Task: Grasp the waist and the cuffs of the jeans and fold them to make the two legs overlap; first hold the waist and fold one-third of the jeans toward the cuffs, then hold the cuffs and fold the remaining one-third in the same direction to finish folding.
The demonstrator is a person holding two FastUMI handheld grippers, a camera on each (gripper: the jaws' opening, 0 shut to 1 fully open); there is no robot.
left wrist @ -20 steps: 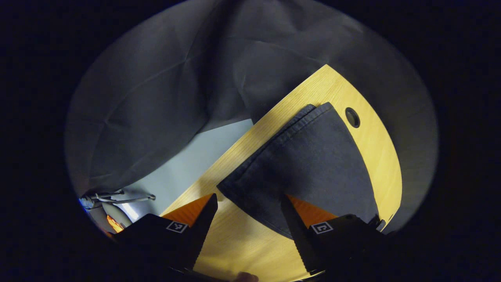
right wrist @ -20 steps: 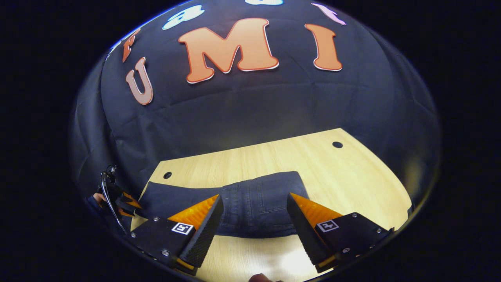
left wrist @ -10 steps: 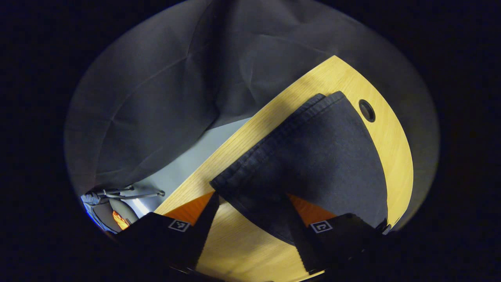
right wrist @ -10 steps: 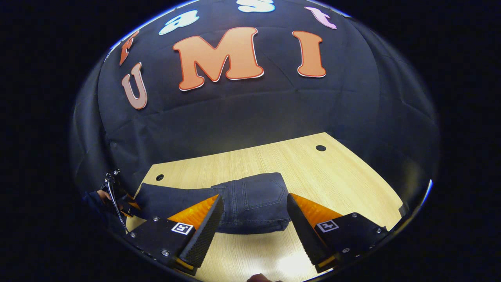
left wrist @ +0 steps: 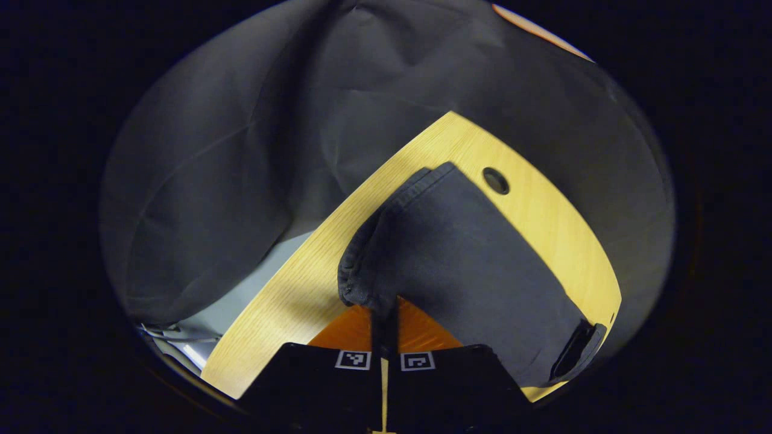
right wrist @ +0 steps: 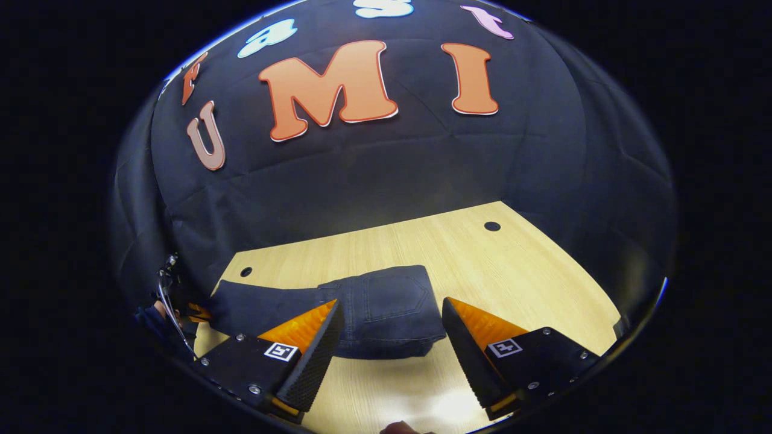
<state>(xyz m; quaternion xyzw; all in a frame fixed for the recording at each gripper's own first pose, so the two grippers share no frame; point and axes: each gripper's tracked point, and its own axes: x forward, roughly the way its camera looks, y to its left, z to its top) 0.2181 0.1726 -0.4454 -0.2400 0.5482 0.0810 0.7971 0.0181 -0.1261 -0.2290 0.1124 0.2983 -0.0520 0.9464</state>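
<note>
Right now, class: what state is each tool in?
Left tool: closed on the jeans at the cuff.
Right tool: open, holding nothing, above the table.

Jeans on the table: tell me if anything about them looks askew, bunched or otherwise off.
Nothing stands out. The jeans lie flat on the wooden table, the waist third already folded over. The cuff end is slightly gathered where the left claw is shut on it. The right claw hovers open over the folded end.
</note>
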